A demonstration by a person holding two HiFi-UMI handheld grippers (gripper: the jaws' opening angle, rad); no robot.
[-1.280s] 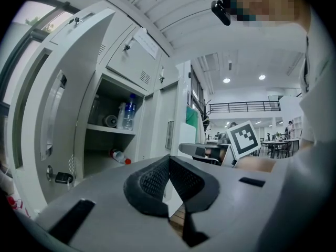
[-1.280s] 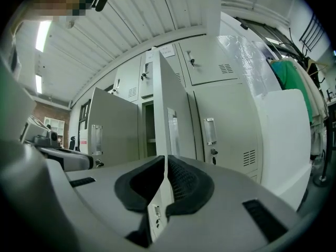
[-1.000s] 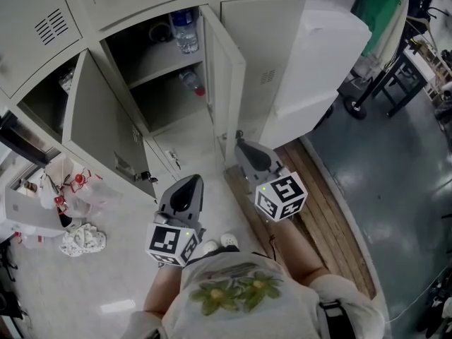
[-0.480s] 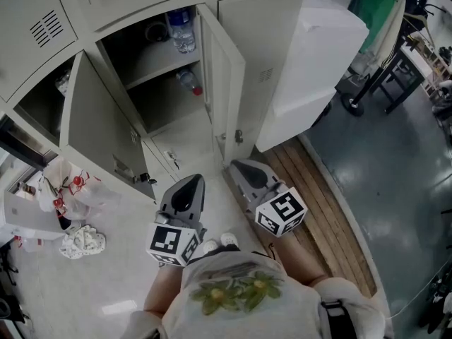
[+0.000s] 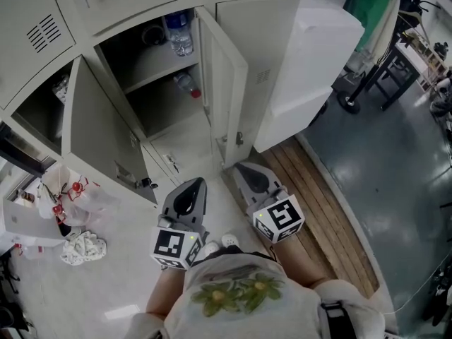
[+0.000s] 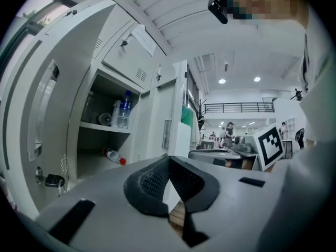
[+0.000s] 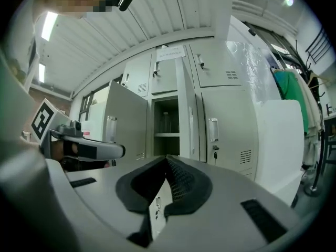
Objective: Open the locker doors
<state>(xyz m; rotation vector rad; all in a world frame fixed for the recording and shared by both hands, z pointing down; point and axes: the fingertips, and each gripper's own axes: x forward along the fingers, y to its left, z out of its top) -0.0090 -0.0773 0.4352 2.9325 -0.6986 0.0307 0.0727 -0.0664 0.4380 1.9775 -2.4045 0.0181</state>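
Note:
The pale grey lockers fill the top of the head view. The middle locker's door (image 5: 226, 83) stands swung out, edge toward me, and the left locker's door (image 5: 99, 129) hangs open too. My right gripper (image 5: 241, 167) sits just below the middle door's lower corner, apart from it, shut with nothing in it; in its own view the pads (image 7: 178, 177) meet. My left gripper (image 5: 195, 183) hovers beside it, also shut and empty, pads (image 6: 155, 180) together. The right-hand locker door (image 7: 226, 125) is closed, with a handle (image 7: 212, 130).
Inside the open middle locker a water bottle (image 5: 181, 32) stands on the shelf and another (image 5: 188, 83) lies below. A white box (image 5: 314, 62) stands at the right of the lockers. Plastic bags (image 5: 70, 196) lie at the left, wooden boards (image 5: 318, 203) at the right.
My right gripper has drawn back from the middle door's lower edge toward my body. The left gripper has barely moved, and both doors stay open.

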